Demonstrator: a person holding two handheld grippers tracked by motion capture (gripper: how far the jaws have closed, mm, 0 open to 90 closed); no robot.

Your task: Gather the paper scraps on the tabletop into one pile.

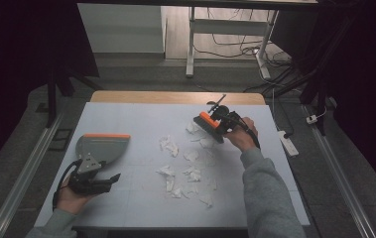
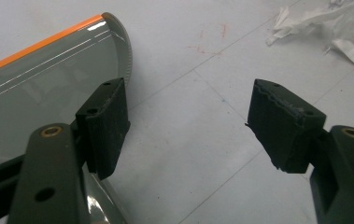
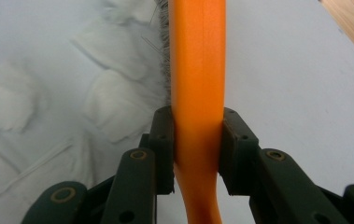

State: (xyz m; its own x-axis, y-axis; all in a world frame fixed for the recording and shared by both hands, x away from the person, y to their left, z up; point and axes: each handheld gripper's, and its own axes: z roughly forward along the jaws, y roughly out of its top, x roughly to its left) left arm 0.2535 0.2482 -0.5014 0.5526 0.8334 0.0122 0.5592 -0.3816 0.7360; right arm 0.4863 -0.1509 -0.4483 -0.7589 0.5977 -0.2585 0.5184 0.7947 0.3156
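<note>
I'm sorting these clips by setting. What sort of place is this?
Probably a lab or recording workspace, not a home: a white table ringed by black curtains, loose cables and a power strip on the floor, and a second desk frame behind.

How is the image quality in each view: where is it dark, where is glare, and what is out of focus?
High view: dark surroundings, evenly lit table. Left gripper view: streaks of glare on the grey dustpan, jaws sharp. Right gripper view: the orange brush has a bright sheen, and the paper scraps beyond look soft and washed out.
</note>
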